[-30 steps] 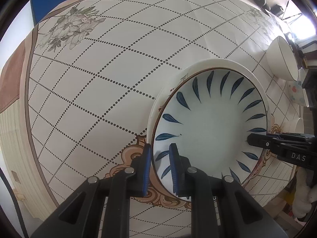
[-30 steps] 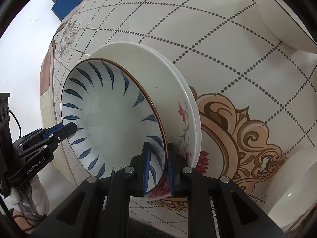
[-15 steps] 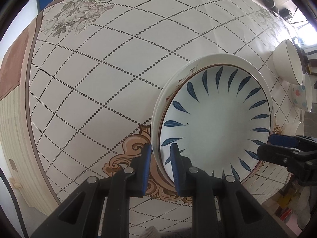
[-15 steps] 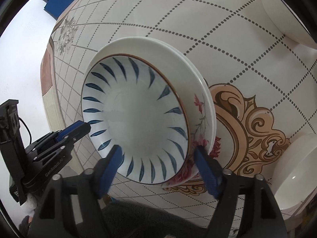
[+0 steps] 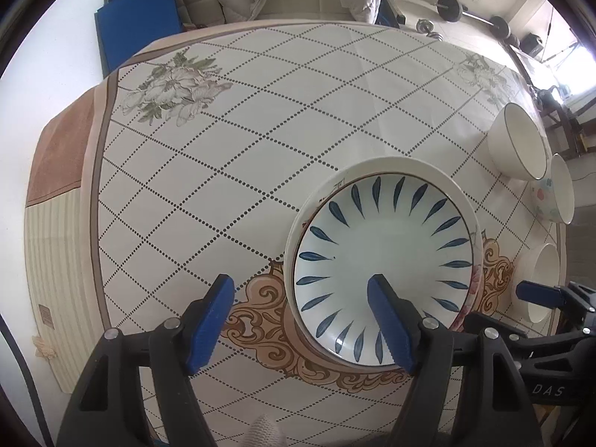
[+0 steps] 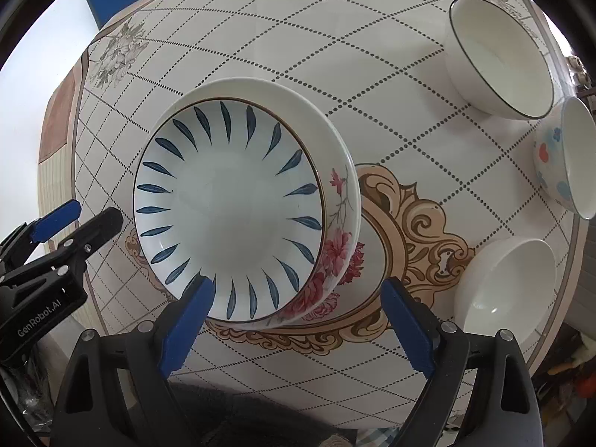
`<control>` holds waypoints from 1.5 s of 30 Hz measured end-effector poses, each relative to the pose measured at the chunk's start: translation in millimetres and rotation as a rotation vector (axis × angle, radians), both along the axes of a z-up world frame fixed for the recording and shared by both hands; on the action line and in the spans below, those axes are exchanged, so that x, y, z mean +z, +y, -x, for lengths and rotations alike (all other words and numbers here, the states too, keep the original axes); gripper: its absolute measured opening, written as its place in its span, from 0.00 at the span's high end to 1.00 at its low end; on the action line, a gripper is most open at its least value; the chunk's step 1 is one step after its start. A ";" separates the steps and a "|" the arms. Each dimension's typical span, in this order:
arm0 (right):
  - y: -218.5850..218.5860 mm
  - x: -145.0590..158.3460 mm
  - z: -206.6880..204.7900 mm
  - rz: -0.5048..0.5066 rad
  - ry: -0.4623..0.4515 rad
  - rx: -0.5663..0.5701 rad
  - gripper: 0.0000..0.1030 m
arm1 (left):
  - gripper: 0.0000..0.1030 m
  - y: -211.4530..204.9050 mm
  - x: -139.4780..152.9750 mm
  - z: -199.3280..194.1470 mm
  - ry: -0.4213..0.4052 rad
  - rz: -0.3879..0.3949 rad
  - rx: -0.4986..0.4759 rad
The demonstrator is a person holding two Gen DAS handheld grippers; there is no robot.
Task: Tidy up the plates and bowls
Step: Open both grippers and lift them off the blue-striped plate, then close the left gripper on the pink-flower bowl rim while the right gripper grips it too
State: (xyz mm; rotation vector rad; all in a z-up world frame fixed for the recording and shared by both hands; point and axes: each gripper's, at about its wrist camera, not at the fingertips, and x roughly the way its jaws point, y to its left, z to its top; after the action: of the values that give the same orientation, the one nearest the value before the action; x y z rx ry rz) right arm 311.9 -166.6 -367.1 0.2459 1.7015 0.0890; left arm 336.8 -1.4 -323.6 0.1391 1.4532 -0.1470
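Nearest us, at the bottom of each wrist view, our two grippers hang above the table with nothing in them. The left gripper (image 5: 301, 320) has its jaws opening: one blue pad is over the patterned cloth, the other over the plate's inner face, neither pressing on it. The right gripper (image 6: 294, 320) is spread very wide and opening too, its pads either side of the lower rim, clear of it.

Just beyond the pads, in the middle of both frames, the blue-leaf plate (image 6: 227, 216) sits nested in the red-flower plate (image 6: 335, 260), whose white rim shows around it. We judge the plates stacked and that part done.

Farther off, along the right edge of the right wrist view, three bowls stand apart on the tablecloth (image 6: 372, 74): the plain white bowl (image 6: 510, 287) at lower right, the spotted bowl (image 6: 562, 164) above it, and the dark-rimmed bowl (image 6: 495, 59) at upper right. None is nested in another, so we take gathering them as what remains.
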 end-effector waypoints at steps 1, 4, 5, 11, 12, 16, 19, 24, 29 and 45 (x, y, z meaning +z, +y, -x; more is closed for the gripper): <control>-0.6 5.4 2.9 0.002 -0.012 -0.008 0.10 | 0.29 0.0 5.7 0.5 -0.019 0.002 0.007; -4.0 26.6 12.5 0.030 -0.064 -0.014 0.09 | 0.29 0.0 26.3 4.1 -0.073 0.005 0.019; -6.1 35.0 15.3 0.039 -0.083 -0.015 0.09 | 0.29 -0.8 33.0 7.6 -0.091 0.005 0.021; -15.3 89.1 39.3 0.051 -0.193 -0.032 0.09 | 0.10 -3.6 73.9 36.0 -0.172 0.026 0.040; -16.0 98.1 43.7 0.056 -0.214 -0.032 0.09 | 0.10 -5.2 80.7 42.2 -0.183 0.025 0.037; -14.9 134.8 62.9 0.083 -0.300 -0.008 0.09 | 0.10 -8.9 106.6 67.1 -0.226 0.018 0.055; -14.7 160.7 78.1 0.079 -0.351 0.007 0.09 | 0.03 -9.9 125.0 85.1 -0.280 0.024 0.065; -10.7 197.3 102.8 0.121 -0.443 0.037 0.09 | 0.03 -15.8 146.0 108.9 -0.289 0.062 0.028; -9.7 224.8 124.1 0.137 -0.496 0.038 0.09 | 0.03 -15.4 167.2 129.0 -0.365 0.054 0.035; -5.5 268.0 190.9 0.111 -0.602 -0.080 0.09 | 0.03 2.0 206.7 169.8 -0.517 0.093 0.037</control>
State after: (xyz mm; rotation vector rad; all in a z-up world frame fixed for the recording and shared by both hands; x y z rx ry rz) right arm 121.1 -172.1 -99.1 0.1803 1.0924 0.0064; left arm 167.0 0.6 -116.9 0.0665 0.9311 -0.1356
